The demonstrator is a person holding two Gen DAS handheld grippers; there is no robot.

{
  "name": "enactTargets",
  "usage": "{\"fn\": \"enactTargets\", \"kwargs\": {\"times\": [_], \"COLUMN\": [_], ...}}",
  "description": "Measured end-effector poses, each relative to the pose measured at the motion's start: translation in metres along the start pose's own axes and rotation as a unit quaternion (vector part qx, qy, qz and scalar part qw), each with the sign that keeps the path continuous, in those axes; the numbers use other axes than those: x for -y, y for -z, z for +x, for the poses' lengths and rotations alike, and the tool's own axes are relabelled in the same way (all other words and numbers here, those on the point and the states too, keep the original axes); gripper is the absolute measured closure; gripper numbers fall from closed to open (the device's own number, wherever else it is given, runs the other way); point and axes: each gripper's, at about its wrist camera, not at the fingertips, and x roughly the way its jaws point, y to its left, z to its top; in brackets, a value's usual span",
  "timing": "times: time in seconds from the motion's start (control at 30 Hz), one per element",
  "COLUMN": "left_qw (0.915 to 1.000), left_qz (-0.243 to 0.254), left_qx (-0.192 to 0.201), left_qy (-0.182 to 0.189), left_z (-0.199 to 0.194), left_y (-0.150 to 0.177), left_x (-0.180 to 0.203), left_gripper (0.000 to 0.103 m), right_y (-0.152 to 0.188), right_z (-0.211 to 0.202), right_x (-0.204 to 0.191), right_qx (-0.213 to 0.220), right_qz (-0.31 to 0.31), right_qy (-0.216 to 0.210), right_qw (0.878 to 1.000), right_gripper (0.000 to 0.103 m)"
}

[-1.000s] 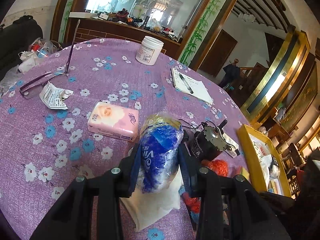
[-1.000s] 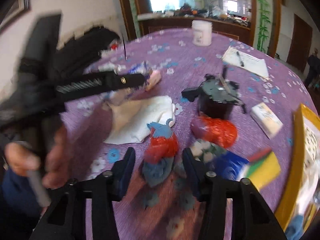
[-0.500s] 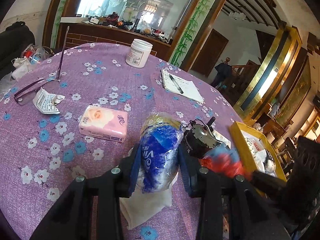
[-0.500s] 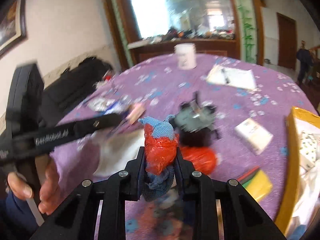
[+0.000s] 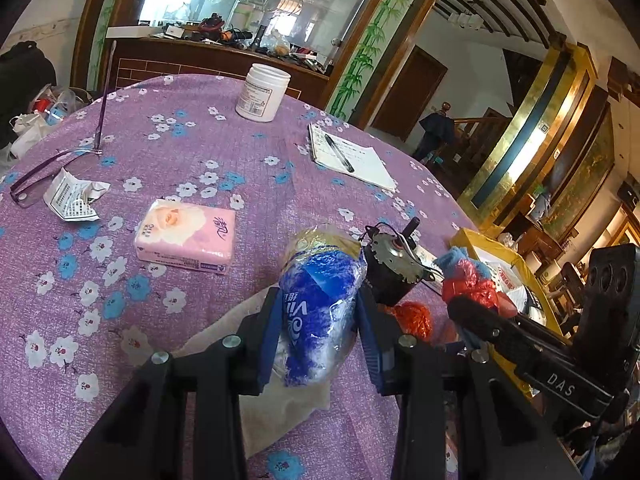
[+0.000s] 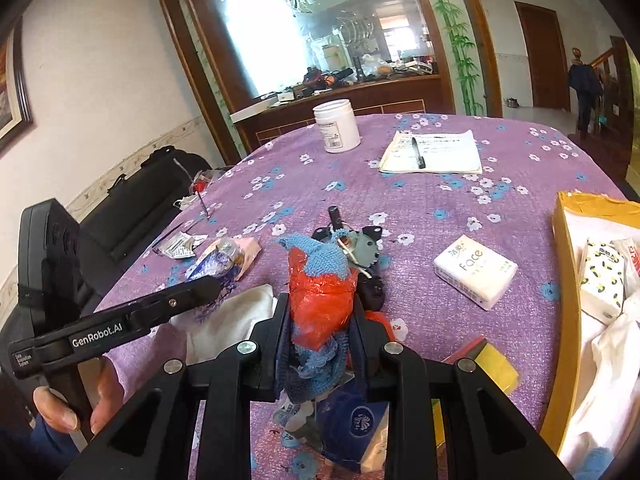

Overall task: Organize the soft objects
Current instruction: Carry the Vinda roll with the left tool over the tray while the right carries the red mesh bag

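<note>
Two tools worked above the purple flowered desk. The left tool point(image 5: 316, 320) clamped one crinkled blue-and-white plastic tissue pack point(image 5: 316, 304), long axis upright. The right tool point(image 6: 320, 320) gripped one red plastic and blue knit bundle point(image 6: 320, 296), upright, near the desk's front edge

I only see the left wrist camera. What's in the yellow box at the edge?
Observer: The right wrist view shows the yellow box holding small white tissue packs and a white cloth.
Operator: Is there anything else white near it?
Observer: Yes, a white tissue pack marked "face" lies on the table, apart from the box.
Operator: What's the right gripper squeezing?
Observer: The right gripper is shut on a red plastic bag wrapped around blue knitted cloth.
</note>
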Motion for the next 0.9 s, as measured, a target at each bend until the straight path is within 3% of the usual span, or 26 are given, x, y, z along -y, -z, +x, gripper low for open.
{"fn": "enactTargets", "kwargs": {"times": [0.5, 0.9], "left_qw": [1.0, 0.9996], "left_qz": [0.007, 0.016], "left_qx": [0.006, 0.023], "left_qy": [0.001, 0.002], "left_z": [-0.002, -0.009], "left_y": [0.001, 0.003], "left_x": [0.002, 0.006], "left_gripper": [0.067, 0.067], "right_y": [-0.002, -0.005], "right_z": [-0.013, -0.02], "right_x": [0.0, 0.016], "right_qx": [0.017, 0.042], "right_qz": [0.014, 0.038], "right_qy": [-0.009, 0.035], "right_qw": [1.0, 0.998], "right_gripper": [0.075, 0.075]}}
